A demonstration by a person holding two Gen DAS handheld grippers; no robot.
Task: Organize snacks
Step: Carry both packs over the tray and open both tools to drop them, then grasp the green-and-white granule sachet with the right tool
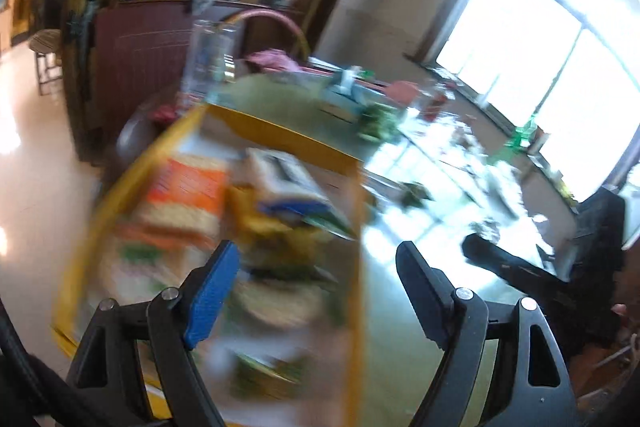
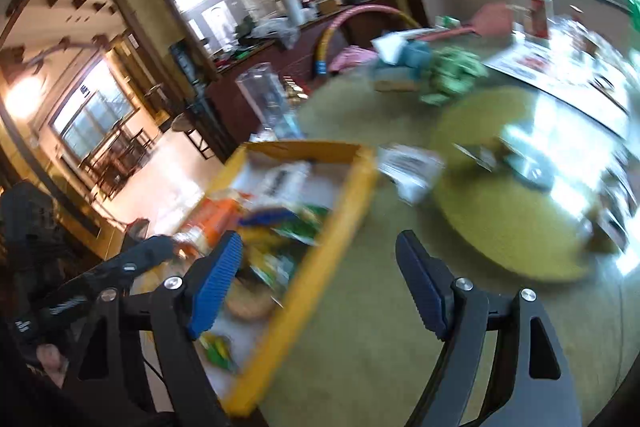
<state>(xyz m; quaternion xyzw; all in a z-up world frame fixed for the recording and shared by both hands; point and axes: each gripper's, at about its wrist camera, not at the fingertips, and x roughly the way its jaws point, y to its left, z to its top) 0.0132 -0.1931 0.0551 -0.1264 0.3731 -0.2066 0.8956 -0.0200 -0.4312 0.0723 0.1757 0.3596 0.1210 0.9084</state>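
A yellow-rimmed box point(image 1: 280, 131) on the green table holds several snack packets, among them an orange-and-cream pack point(image 1: 188, 195) and a white-and-blue one point(image 1: 288, 179); all are blurred. My left gripper point(image 1: 316, 291) hovers over the box's near end, open, nothing between its blue pads. In the right wrist view the same box point(image 2: 360, 187) lies left of centre. My right gripper point(image 2: 320, 287) is open and empty above the box's right rim. A white packet point(image 2: 412, 167) lies on the table just right of the box. The left gripper point(image 2: 132, 263) shows at the lower left.
A round yellow-green mat point(image 2: 500, 219) with small packets lies right of the box. A clear plastic jar point(image 2: 268, 99) stands behind it at the table edge. Green packets point(image 2: 452, 75), a blue tissue box point(image 1: 344, 95) and bottles crowd the far side. The right gripper point(image 1: 520, 267) shows dark.
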